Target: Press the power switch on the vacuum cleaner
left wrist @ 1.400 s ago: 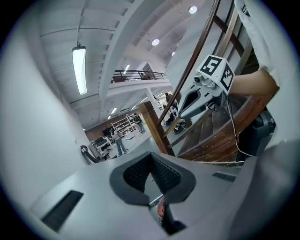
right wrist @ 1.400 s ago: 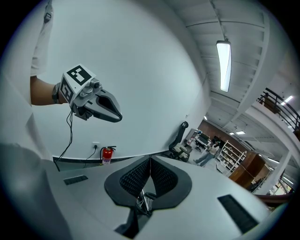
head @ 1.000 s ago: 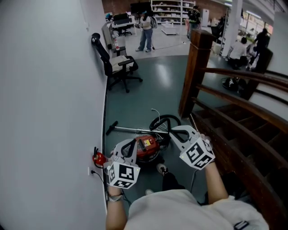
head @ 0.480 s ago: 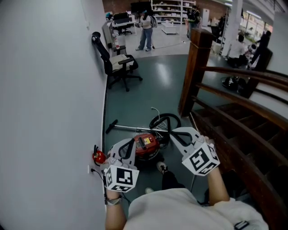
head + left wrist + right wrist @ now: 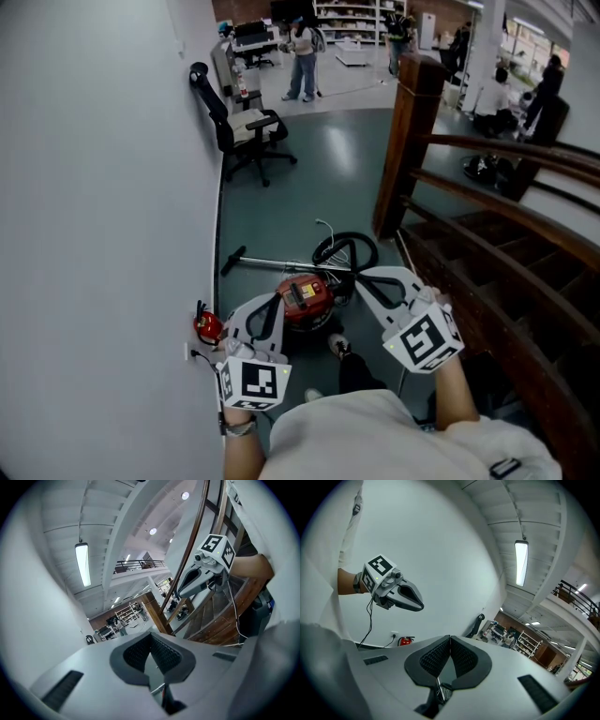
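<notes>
One vacuum cleaner [image 5: 305,302] points its wand [image 5: 272,266] at the wall [image 5: 103,234].

The grey-green floor [image 5: 323,183] carries a red vacuum cleaner [image 5: 305,300], with its black hose [image 5: 344,251] looped just beyond it and its tube [image 5: 277,267] lying flat. A red fire extinguisher [image 5: 207,326] sits against the wall [image 5: 103,187], and an office chair [image 5: 239,127] stands farther along.

Bright ceiling tube lights [image 5: 82,564]; fisheye edges warped.
</notes>
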Motion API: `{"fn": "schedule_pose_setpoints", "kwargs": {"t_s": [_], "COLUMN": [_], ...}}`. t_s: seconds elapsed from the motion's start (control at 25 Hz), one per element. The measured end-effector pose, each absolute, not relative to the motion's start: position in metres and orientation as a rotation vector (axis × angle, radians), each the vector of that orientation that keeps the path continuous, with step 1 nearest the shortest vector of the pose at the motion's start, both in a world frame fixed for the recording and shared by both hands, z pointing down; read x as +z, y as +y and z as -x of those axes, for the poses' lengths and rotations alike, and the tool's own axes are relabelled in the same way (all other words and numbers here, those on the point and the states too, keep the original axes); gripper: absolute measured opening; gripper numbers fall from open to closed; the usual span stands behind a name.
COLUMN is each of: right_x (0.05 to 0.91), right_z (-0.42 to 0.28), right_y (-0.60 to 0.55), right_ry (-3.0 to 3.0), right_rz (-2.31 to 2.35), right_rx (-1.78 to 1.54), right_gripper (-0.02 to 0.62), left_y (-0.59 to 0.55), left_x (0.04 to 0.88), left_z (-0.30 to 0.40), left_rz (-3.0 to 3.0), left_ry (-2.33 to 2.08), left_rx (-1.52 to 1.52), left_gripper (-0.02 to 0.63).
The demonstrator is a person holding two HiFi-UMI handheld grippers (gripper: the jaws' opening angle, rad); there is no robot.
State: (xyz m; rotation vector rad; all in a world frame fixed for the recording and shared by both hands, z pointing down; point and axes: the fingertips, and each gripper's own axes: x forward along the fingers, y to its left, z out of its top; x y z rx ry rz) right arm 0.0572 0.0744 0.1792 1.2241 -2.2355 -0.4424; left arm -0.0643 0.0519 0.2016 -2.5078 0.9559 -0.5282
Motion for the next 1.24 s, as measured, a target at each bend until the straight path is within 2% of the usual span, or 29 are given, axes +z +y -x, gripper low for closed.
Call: {"fn": "schedule_pose_setpoints", "kwargs": {"t_s": [1.24], "right_x": [0.192], "right_z": [-0.052], "right_y": [0.069], "right_ry": [-2.218], "right_rz": [-1.221], "right_rx": [-0.408], "right_gripper": [0.028], "left_y": [0.048], "left_x": [0.221], "left_z": [0.071], "left_rz": [2.538], "left_ry": [0.959], "left_rx": [-0.575], "left_gripper": [0.000]}}
